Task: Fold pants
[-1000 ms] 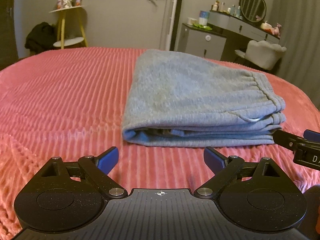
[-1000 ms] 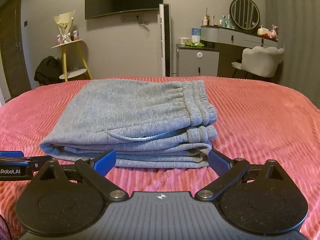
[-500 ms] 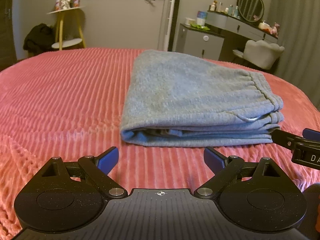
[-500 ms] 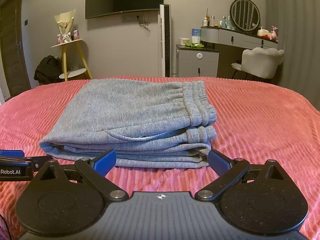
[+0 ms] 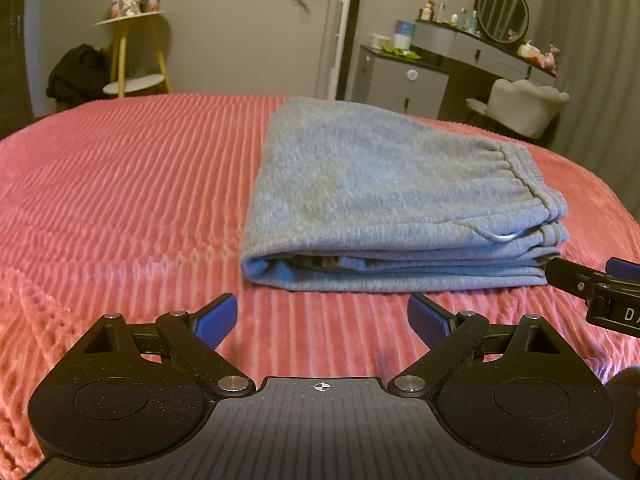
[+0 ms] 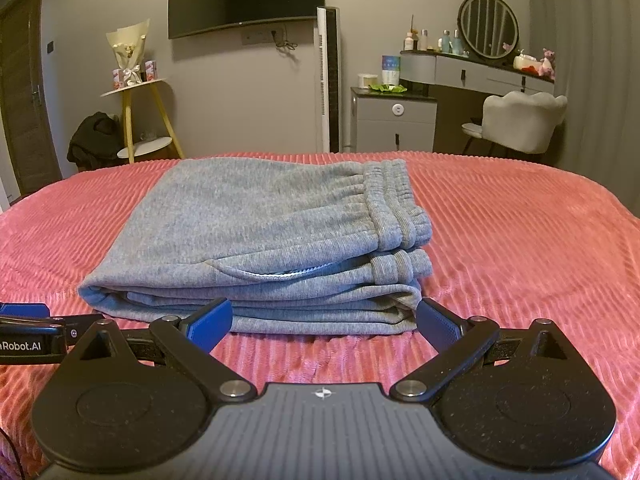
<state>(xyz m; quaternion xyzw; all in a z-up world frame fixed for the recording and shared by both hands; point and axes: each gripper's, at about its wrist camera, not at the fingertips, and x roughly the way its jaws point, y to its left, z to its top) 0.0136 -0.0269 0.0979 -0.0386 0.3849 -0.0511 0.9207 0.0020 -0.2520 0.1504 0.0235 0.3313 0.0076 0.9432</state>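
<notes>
Grey sweatpants (image 5: 384, 200) (image 6: 264, 236) lie folded in a thick stack on the pink ribbed bedspread (image 5: 120, 200) (image 6: 520, 240), with the elastic waistband on the right side. My left gripper (image 5: 322, 318) stands open just short of the stack's near left corner, nothing between its fingers. My right gripper (image 6: 324, 320) is open too, in front of the stack's near edge, apart from the cloth. Each gripper's tip shows at the edge of the other's view: the right gripper (image 5: 592, 286) and the left gripper (image 6: 36, 328).
Beyond the bed stand a yellow-legged side table (image 6: 136, 120), a grey cabinet (image 6: 394, 120), a dresser with a round mirror (image 6: 488, 26) and a pale chair (image 6: 520, 120). A dark bundle (image 6: 94, 140) sits on the floor at the left. Bedspread stretches left and right of the pants.
Both grippers have drawn back slightly from the folded pants and stayed open. The pants have not moved.
</notes>
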